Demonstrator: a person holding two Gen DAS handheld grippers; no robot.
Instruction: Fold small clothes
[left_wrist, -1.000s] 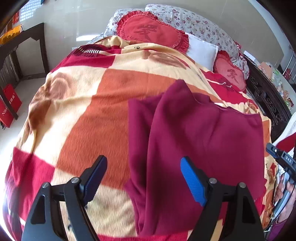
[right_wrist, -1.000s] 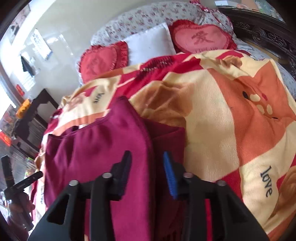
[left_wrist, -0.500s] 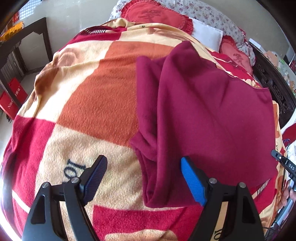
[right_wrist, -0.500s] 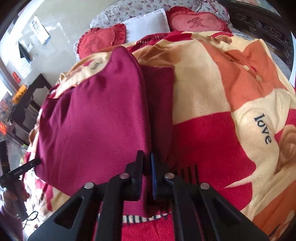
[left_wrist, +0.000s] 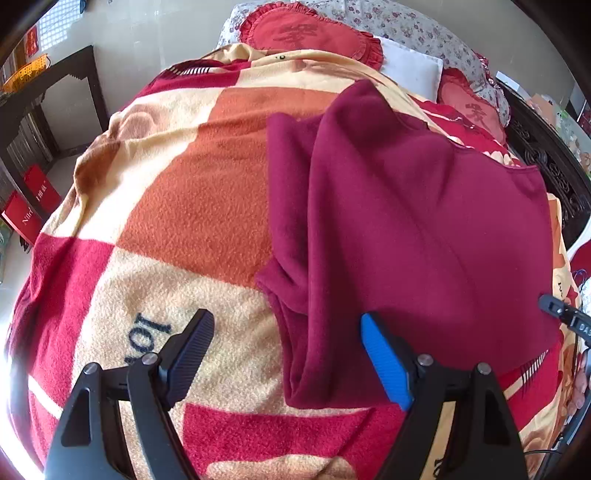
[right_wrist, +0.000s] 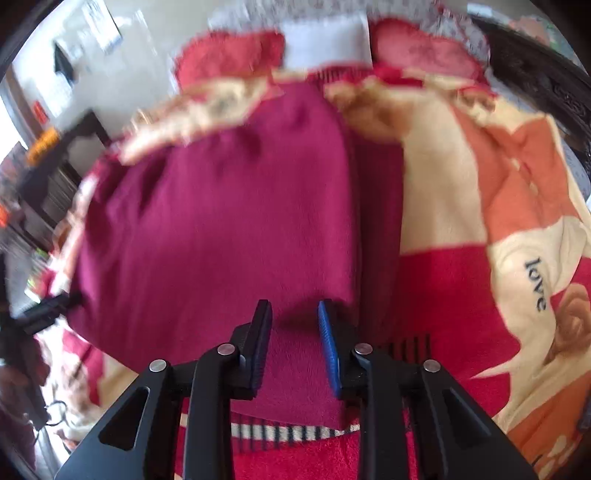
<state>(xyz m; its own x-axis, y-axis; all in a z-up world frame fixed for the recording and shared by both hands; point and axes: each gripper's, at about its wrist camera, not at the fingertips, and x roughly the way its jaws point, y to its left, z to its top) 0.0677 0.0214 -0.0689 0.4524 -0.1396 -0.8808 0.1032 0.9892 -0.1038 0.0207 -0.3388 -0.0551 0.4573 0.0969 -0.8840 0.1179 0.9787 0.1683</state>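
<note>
We have the maroon garment (left_wrist: 424, 229) laid flat on the bed, half folded.

It lies on the plush checked blanket (left_wrist: 192, 206) so its fleecy cloth can be creased cleanly, one side already doubled over lengthwise into a soft ridge. Our left gripper (left_wrist: 284, 354) hovers above its near corner, jaws wide apart and empty. Our right gripper (right_wrist: 293, 332) sits over the near hem, jaws opening, with cloth between them but not pinched.

A bed under a checked blanket (left_wrist: 192, 206), heart-shaped red cushions (left_wrist: 310, 33) at its head, fills the sunlit room; a dark wooden table (left_wrist: 55, 85) stands far left of the tongs.
</note>
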